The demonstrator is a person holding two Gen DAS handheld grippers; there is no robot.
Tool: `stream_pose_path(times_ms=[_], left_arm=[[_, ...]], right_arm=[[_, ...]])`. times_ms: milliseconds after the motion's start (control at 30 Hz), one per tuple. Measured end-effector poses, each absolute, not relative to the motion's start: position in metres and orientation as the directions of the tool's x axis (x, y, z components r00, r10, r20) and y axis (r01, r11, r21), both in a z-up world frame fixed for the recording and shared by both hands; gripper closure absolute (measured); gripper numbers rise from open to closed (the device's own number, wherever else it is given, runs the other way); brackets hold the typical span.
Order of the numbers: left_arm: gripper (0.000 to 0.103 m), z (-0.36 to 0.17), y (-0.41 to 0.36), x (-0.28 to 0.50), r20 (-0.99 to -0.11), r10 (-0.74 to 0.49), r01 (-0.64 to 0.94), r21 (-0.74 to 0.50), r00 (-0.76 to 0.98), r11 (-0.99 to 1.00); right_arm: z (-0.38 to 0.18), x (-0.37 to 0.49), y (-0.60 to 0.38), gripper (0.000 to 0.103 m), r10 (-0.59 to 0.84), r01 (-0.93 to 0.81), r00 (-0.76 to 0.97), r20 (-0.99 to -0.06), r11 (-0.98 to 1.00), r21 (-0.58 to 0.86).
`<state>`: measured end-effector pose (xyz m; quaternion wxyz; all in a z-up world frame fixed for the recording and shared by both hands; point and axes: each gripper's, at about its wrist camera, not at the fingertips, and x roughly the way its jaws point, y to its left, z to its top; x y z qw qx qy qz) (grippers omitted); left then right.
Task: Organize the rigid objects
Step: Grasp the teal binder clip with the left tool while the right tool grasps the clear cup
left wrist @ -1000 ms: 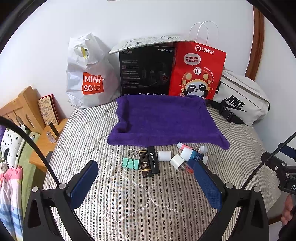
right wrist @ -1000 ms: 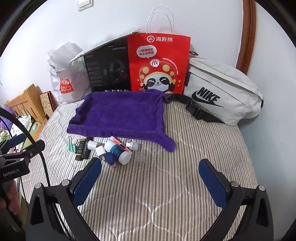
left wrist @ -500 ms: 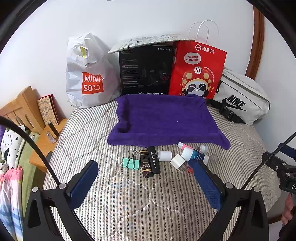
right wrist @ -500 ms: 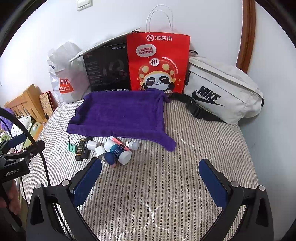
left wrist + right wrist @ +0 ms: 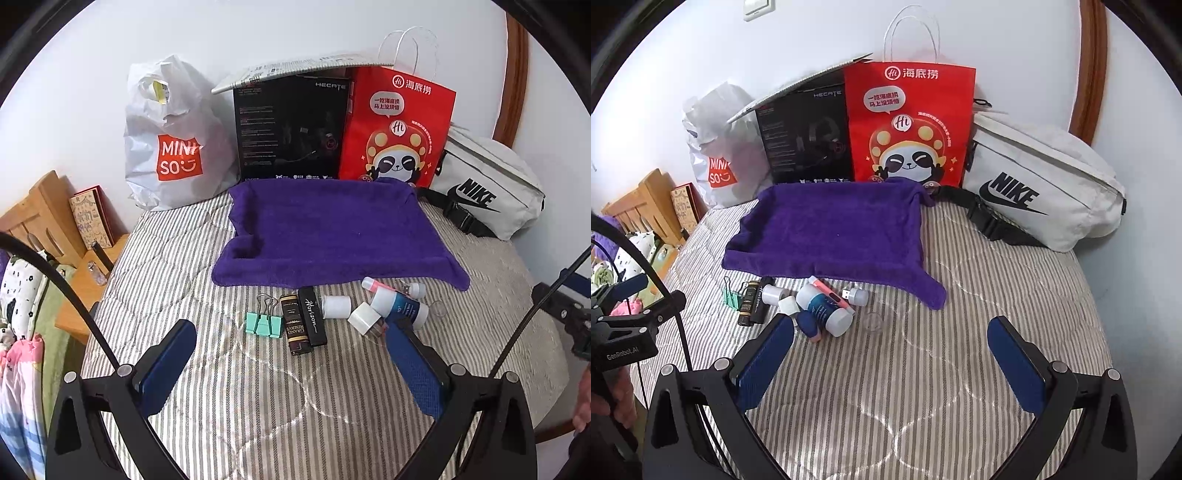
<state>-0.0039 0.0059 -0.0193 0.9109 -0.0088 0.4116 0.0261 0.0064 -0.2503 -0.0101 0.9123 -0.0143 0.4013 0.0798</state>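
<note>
Behind small items (image 5: pixel 334 314): purple towel (image 5: pixel 332 236), bags along wall; both grippers' jaws wide, empty, nothing blocking.

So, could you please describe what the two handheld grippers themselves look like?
Both match: the left gripper and right gripper have matte black angular frames with silver screw heads, and their jaws carry textured blue pads. A thin black cable arcs past each. The left gripper's body reads "GenRobot.AI" in white.
</note>
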Motion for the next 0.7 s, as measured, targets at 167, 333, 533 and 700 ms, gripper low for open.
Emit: stream_pose_path(times_ms=[167,333,533,700], left_arm=[[0.0,-0.043,0.025,0.006,-0.769,0.028,-0.066,-0.018,0.639,0.998],[0.0,-0.075,0.044,0.02,-0.791,0.041,-0.096,-0.022,0.61,0.995],[0.003,-0.109,0.055,0.044,-0.813,0.076,-0.075,0.04,0.577,0.996],[0.004,-0.13,0.06,0.06,-0.833,0.065,-0.054,0.042,0.549,0.998]], right_arm=[[-0.02,0.013,-0.251,0.0,0.144,-0.163,0.661,-0.737,0.986,0.046],[-0.034,0.021,-0.249,0.0,0.146,-0.16,0.631,-0.762,0.985,0.056],[-0.051,0.029,-0.247,0.0,0.128,-0.159,0.597,-0.792,0.986,0.04],[-0.062,0.034,-0.246,0.0,0.085,-0.149,0.579,-0.811,0.989,-0.002]])
